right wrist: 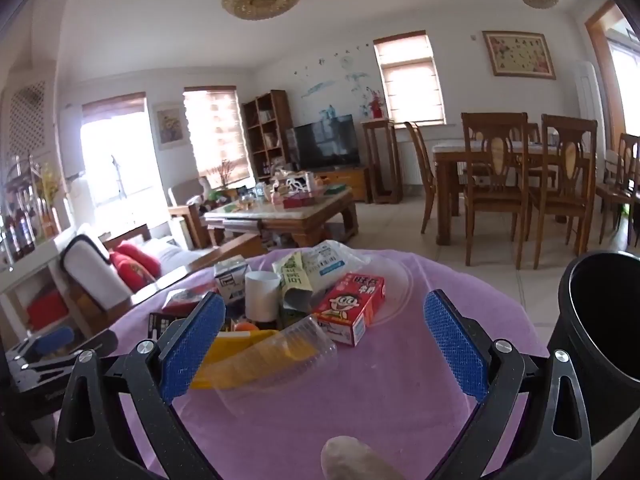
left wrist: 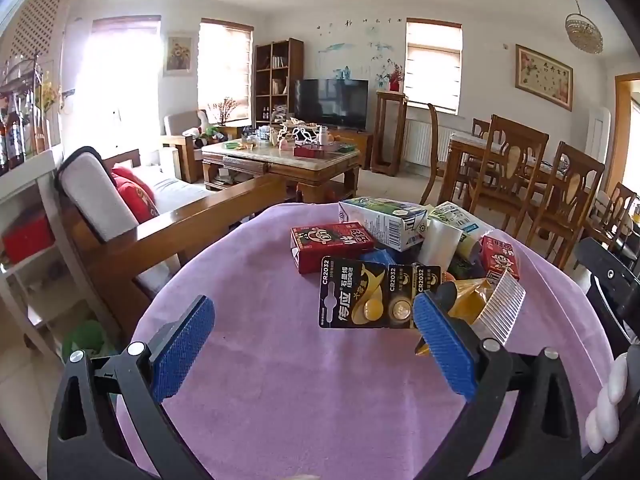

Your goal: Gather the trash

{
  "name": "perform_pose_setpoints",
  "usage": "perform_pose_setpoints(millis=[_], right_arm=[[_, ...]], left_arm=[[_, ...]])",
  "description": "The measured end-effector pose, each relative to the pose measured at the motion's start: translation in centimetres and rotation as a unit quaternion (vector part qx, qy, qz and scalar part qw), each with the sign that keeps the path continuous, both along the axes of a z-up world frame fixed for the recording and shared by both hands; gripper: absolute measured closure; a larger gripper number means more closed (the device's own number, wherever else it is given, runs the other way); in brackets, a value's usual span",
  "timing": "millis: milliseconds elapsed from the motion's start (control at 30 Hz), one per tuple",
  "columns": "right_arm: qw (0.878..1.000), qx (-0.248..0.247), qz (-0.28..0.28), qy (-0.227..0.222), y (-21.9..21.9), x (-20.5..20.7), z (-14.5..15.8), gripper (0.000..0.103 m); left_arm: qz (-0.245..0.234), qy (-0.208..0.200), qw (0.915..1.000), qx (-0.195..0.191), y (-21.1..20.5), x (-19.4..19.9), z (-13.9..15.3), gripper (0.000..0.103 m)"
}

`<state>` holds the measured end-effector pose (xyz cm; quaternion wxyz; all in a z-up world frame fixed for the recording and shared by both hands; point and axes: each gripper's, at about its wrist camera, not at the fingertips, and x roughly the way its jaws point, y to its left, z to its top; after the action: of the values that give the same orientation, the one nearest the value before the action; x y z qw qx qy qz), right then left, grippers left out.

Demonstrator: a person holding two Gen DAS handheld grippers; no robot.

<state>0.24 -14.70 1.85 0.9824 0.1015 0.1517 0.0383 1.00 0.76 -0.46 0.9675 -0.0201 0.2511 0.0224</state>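
Observation:
A pile of trash lies on a round table with a purple cloth [left wrist: 280, 380]. In the left wrist view I see a black battery card [left wrist: 364, 300], a red drink carton [left wrist: 330, 244], a white-green milk carton [left wrist: 384, 218], a white cup [left wrist: 440, 244] and a clear ribbed plastic cup [left wrist: 502, 308]. My left gripper [left wrist: 316, 340] is open, just short of the battery card. In the right wrist view my right gripper [right wrist: 324, 340] is open around the clear plastic cup [right wrist: 280, 354] with a yellow wrapper, near a red carton [right wrist: 352, 306]. A black bin [right wrist: 600, 328] stands at the right.
A wooden sofa with red cushions [left wrist: 136, 196] stands left of the table. A coffee table [left wrist: 280, 160] with clutter, a TV [left wrist: 332, 102] and a dining table with chairs [left wrist: 520, 168] are farther back. The left gripper also shows at the left edge of the right wrist view [right wrist: 52, 344].

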Motion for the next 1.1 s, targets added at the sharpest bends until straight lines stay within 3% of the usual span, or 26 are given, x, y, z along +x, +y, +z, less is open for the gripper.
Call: perform_pose_setpoints(millis=[1100], right_arm=[[0.999, 0.025, -0.002, 0.021, -0.84, 0.79, -0.55, 0.005]], left_arm=[[0.006, -0.005, 1.0000, 0.000, 0.05, -0.23, 0.07, 0.005]])
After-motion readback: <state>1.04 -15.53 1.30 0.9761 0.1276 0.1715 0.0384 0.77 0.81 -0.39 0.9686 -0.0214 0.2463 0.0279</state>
